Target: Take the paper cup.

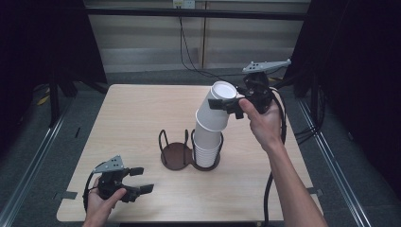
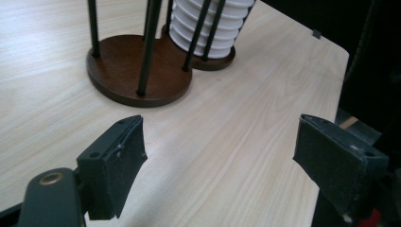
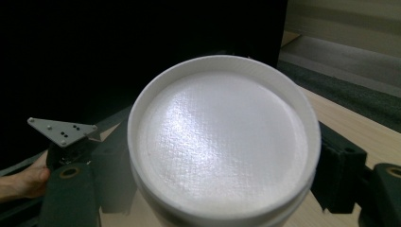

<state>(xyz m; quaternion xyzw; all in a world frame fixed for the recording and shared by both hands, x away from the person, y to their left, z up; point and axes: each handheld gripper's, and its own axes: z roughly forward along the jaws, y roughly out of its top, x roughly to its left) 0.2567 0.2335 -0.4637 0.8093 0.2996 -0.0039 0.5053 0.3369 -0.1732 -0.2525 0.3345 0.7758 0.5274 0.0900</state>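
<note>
**Top cup tilted off the stack**

Right gripper is clamped on the top white cup, which sits upside down and tilted over the cup stack in the right bay of the dark holder. Left gripper hangs low over the desk near its front left corner, jaws apart, holding nothing.

Light wood-grain table, pale laminate top, rounded corners, sits w/ grey carpet floor all around. Metal floor rails run along both sides. Beige wall panels at back, black cable hanging down it to floor. Dark curtains flank left & right
</note>
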